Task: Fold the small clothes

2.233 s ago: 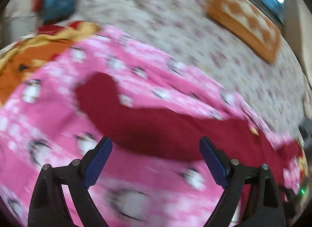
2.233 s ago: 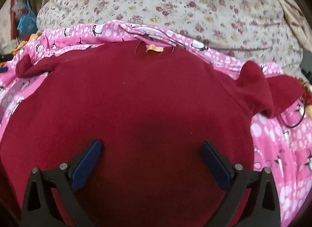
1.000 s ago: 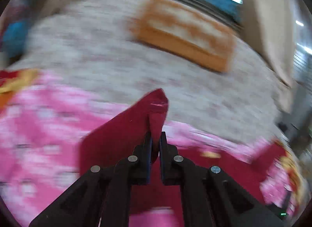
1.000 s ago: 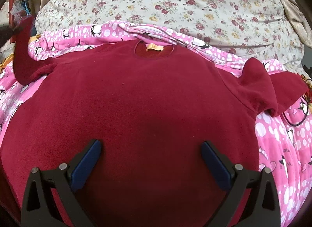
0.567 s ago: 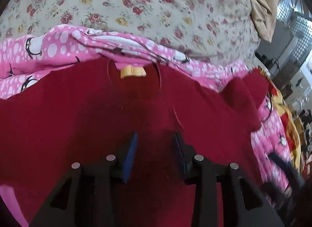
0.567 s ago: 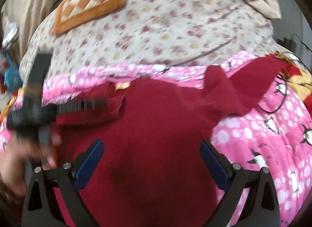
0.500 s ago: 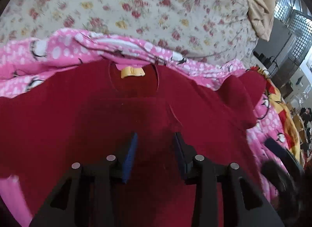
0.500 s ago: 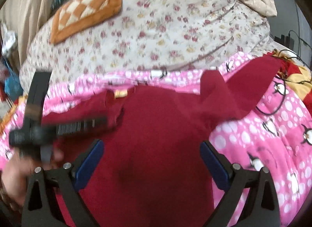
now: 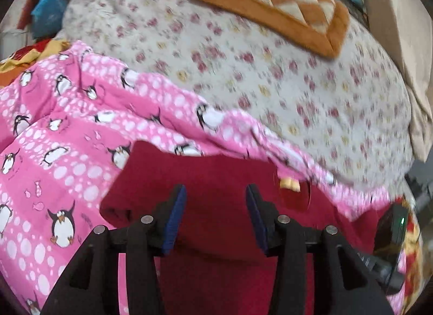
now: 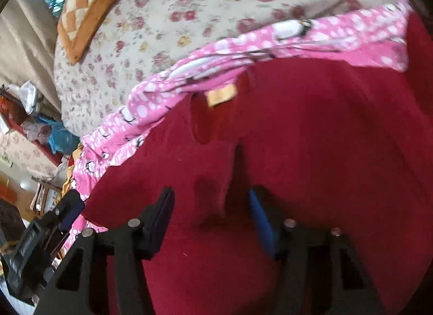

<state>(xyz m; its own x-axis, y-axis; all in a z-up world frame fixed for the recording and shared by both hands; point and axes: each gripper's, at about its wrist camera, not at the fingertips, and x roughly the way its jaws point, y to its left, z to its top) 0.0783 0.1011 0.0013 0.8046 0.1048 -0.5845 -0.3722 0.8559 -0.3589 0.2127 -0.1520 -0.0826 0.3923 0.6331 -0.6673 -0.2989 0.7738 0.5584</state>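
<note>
Here the red shirt (image 10: 311, 139) runs off-frame — hem unseen — under both parted hand-held grippers.

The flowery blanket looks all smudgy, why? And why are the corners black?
Left wrist view: the flowery blanket and the orange cushion are smeared by motion blur. Right wrist view: the red shirt is softly blurred too. Both views: the round fisheye lens bends the edges and leaves dark corners.

The red sweater (image 9: 222, 179) runs off the bottom edge in both wrist views, so its hem cannot be seen. The floral bedspread (image 9: 243, 71) is motion-blurred, and the pink penguin blanket (image 9: 67, 139) is cut off at the left edge.
</note>
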